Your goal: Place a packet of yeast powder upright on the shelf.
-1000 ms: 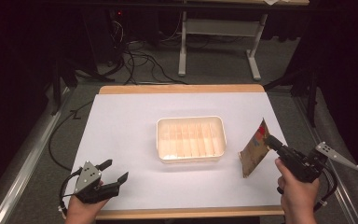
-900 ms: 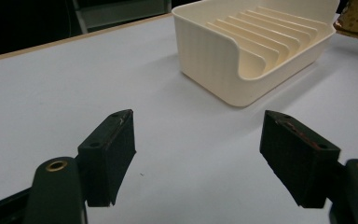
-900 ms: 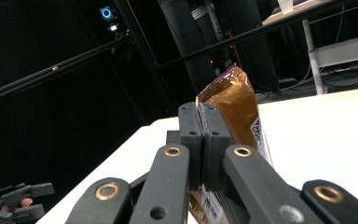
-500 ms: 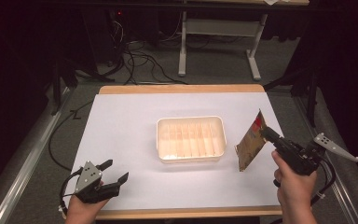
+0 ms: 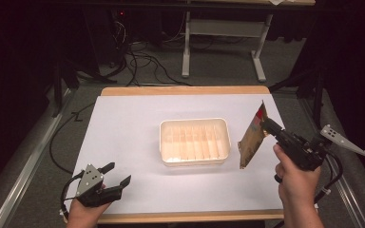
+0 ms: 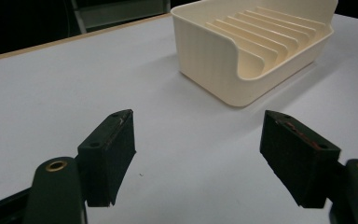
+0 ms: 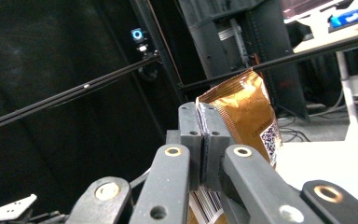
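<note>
Table (image 5: 138,118) with a white top and a wooden edge at its far and near sides. One cream ribbed tray (image 5: 195,141) lies directly on it, near the centre.

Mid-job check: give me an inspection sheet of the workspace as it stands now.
Surface: white table top, wooden edge front and back.
Job's things: gold foil pouch held upright to the right of the cream ribbed tray; tray looks empty.
Clutter: nothing seen.
Grippers: right gripper shut on the pouch's edge; left gripper open, low at the front-left of the table, holding nothing.
Cables: black cable beside the left edge; more on the floor behind.
Surroundings: dark, grey desk legs beyond.
</note>
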Demonstrator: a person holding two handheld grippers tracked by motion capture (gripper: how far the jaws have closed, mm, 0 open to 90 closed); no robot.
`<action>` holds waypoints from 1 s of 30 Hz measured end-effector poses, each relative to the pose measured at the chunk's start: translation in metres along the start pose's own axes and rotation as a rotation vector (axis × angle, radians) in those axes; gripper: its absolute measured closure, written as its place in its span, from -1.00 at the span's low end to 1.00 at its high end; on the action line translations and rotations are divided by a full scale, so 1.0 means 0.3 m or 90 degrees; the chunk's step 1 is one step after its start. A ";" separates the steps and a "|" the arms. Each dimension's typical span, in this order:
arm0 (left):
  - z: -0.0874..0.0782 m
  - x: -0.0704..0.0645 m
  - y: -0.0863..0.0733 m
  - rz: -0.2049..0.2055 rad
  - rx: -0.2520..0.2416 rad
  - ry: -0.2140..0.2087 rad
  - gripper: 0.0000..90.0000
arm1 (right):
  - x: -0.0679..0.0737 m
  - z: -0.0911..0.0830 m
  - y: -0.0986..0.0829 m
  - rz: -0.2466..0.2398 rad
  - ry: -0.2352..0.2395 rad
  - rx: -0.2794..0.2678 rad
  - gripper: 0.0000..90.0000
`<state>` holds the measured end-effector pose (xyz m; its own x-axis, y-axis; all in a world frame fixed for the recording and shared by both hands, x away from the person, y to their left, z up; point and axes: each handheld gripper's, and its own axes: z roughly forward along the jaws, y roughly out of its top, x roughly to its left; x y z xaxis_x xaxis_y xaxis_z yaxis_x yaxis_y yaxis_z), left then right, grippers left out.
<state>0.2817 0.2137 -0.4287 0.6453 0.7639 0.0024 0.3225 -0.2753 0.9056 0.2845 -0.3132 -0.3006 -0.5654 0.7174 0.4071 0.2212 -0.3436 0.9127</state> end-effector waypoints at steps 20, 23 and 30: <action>-0.007 0.002 0.002 -0.003 -0.006 -0.002 -0.41 | 0.113 0.254 -0.042 -0.005 0.060 0.035 1.00; -0.007 0.000 0.002 -0.003 -0.008 -0.003 -0.41 | 0.124 0.292 -0.058 -0.002 0.068 0.040 1.00; -0.007 0.003 0.002 -0.005 -0.008 -0.004 -0.41 | 0.144 0.371 -0.087 0.003 0.080 0.054 1.00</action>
<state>0.2810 0.2154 -0.4275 0.6473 0.7622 -0.0076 0.3186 -0.2615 0.9111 0.3427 -0.2057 -0.3029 -0.6577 0.6327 0.4087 0.2870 -0.2912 0.9126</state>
